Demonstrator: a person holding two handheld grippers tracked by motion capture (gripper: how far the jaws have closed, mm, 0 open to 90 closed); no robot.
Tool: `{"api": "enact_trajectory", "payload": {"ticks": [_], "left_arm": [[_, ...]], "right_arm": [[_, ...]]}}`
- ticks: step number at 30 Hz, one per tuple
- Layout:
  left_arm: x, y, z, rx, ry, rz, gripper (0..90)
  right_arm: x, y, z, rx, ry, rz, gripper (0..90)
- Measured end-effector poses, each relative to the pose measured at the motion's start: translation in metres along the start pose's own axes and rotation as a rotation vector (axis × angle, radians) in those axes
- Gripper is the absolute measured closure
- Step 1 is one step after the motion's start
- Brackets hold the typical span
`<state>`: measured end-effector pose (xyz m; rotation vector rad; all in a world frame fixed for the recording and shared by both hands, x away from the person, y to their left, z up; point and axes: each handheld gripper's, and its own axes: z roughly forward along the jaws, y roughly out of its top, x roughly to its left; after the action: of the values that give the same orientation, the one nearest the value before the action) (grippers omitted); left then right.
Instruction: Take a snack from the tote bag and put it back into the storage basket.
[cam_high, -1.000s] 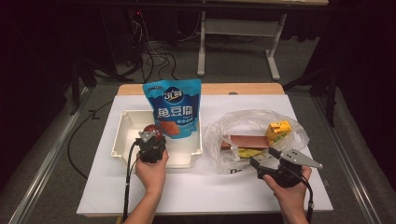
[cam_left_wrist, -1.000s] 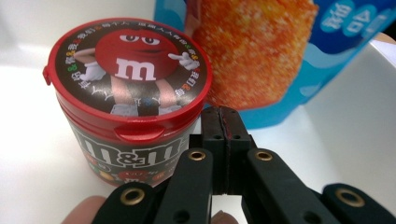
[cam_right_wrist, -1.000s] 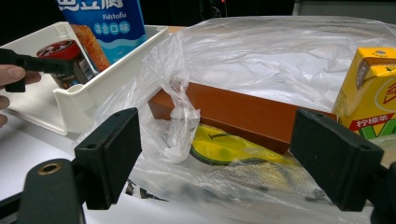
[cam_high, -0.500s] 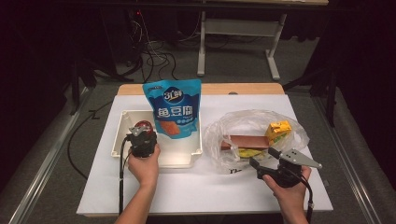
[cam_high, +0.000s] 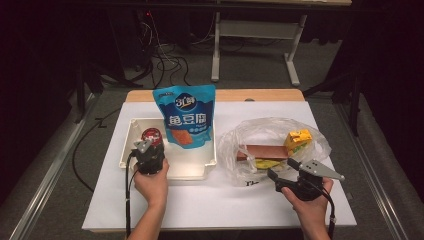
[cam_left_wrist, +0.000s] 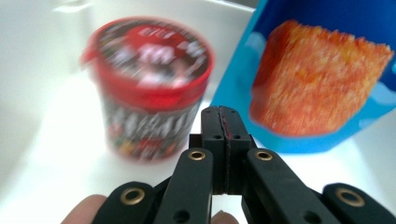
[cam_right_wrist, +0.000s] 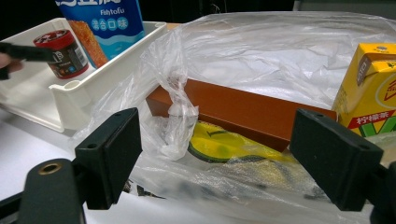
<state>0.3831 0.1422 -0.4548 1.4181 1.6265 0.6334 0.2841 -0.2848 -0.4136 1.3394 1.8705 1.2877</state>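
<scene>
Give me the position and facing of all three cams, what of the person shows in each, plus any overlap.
High view: above the person's side, facing forward and down at the white table; forearms, left gripper, right gripper.
Left gripper view: along its shut jaws at the red-lidded cup; fingertips below.
Right gripper view: along open jaws at the clear plastic bag.
Shared: cup, blue snack pouch, white tray.

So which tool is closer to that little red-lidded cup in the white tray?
The left tool. It sits just in front of the red-lidded cup, jaws shut and empty. The right tool is far across the table, open at the plastic bag.
</scene>
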Motion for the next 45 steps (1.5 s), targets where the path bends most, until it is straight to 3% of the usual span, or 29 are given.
{"api": "enact_trajectory", "payload": {"ticks": [1,4,8,10,14,20,24,27,30,36,39,41,45], "left_arm": [[0.004,-0.003,-0.006,-0.017,0.01,-0.029,90.0],[0.012,-0.005,-0.009,-0.019,0.037,-0.02,90.0],[0.017,-0.006,0.003,0.025,0.043,-0.006,90.0],[0.02,-0.004,0.01,0.045,0.049,-0.024,90.0],[0.018,0.0,0.015,0.049,0.073,-0.011,90.0],[0.017,0.003,0.02,0.043,0.113,-0.028,90.0],[0.016,0.004,0.027,0.064,0.105,-0.068,90.0],[0.015,0.006,0.029,0.072,0.117,-0.075,90.0],[0.016,0.009,0.032,0.119,0.12,-0.108,90.0],[0.01,0.013,0.036,0.14,0.123,-0.078,90.0],[0.01,0.018,0.039,0.208,0.096,-0.071,90.0],[0.009,0.021,0.039,0.21,0.093,-0.055,90.0],[0.014,0.023,0.045,0.198,0.088,-0.093,90.0]], "right_arm": [[0.0,0.0,0.0,0.001,0.0,-0.001,17.2],[0.001,0.0,0.001,0.003,0.005,-0.001,17.2],[0.004,0.001,0.001,0.0,0.008,-0.008,17.2],[0.003,0.001,0.001,0.0,0.008,-0.006,17.2],[0.001,0.0,0.001,0.004,0.003,-0.003,17.2],[0.0,0.0,0.002,0.007,0.003,-0.001,17.3],[0.0,0.0,0.0,0.001,0.001,0.003,17.3],[-0.001,0.0,0.0,0.001,0.0,0.007,17.4],[-0.003,0.0,-0.001,-0.001,-0.001,0.007,17.5],[-0.003,0.0,-0.001,0.0,-0.001,0.005,17.5],[-0.003,0.001,-0.001,-0.004,-0.001,0.009,17.6],[-0.004,0.0,-0.001,-0.002,-0.004,0.008,17.6],[-0.003,0.0,0.0,0.003,-0.002,0.01,17.7]]}}
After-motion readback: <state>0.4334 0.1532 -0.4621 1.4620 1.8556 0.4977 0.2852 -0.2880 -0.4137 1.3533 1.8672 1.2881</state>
